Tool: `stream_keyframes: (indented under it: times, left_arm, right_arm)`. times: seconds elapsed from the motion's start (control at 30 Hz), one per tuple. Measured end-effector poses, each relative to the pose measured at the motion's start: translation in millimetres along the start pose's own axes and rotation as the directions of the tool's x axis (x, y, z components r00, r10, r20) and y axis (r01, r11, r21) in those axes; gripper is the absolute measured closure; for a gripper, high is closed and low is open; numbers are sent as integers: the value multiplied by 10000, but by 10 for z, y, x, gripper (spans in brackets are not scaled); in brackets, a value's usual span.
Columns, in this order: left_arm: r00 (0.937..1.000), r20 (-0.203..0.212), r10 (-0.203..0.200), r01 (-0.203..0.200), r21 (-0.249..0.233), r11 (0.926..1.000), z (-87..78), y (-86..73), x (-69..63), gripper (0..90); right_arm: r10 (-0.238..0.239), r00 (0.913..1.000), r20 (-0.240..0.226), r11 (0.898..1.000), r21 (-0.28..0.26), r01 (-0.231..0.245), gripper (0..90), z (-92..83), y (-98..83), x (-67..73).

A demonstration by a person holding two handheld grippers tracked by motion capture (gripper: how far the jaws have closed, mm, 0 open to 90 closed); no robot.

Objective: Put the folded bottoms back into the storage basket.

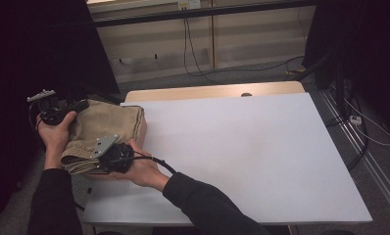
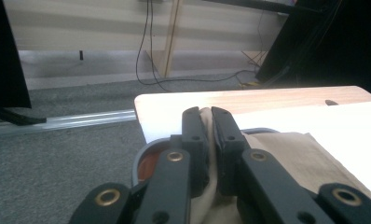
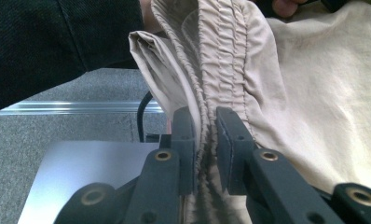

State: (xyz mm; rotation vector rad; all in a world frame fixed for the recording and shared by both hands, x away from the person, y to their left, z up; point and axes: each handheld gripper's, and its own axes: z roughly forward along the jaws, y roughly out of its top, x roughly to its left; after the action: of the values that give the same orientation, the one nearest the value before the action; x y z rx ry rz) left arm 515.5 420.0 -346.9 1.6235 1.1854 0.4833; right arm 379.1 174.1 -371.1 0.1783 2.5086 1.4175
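A beige garment (image 1: 105, 125) with a gathered elastic waistband lies bunched at the left edge of the white table (image 1: 232, 147). My left gripper (image 1: 82, 105) is at its far left corner, and in the left gripper view (image 2: 210, 135) its jaws are shut on a fold of the beige cloth (image 2: 291, 149). My right gripper (image 1: 101, 155) is at the near end of the garment. In the right gripper view (image 3: 204, 140) it is shut on the ruched waistband (image 3: 221, 56), with the cloth (image 3: 314, 93) spreading to the right.
A round grey-rimmed container (image 2: 144, 161) with an orange-red inside sits under the cloth at the table's corner. A bare wooden strip (image 1: 212, 91) runs along the table's far edge. Cables (image 1: 193, 58) trail over the grey carpet behind, and dark panels stand at both sides.
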Motion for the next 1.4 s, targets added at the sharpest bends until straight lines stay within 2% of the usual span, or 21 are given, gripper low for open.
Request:
stream_keyframes:
  times: [0.27,0.67,0.8,1.1,1.13,1.23,1.4]
  left_arm:
    - [9999,110,-9,5,328,9995,37,-43,57,854]
    - [10000,25,-82,81,326,9994,70,-105,109,854]
    - [10000,41,-83,81,506,9987,92,-123,118,854]
    - [10000,31,-73,72,353,9994,149,-90,121,854]
    - [10000,-5,54,-53,433,9990,154,-89,126,854]
    - [9999,-140,-86,93,469,9989,188,-99,124,854]
    - [9999,-133,-6,16,735,9973,243,-115,125,853]
  right_arm:
    - [89,9999,-80,10000,-3,-90,783,53,-18,-10]
    - [232,9996,-178,9997,-15,-233,782,117,-49,-17]
    - [284,9995,-164,9996,42,-283,782,148,-68,-26]
    - [420,9991,-97,9991,96,-419,782,192,-104,-69]
    - [417,9991,-110,9991,86,-416,782,199,-111,-78]
    - [531,9985,-127,9985,98,-529,782,218,-132,-99]
    - [778,9964,-339,9969,172,-772,777,250,-176,-149]
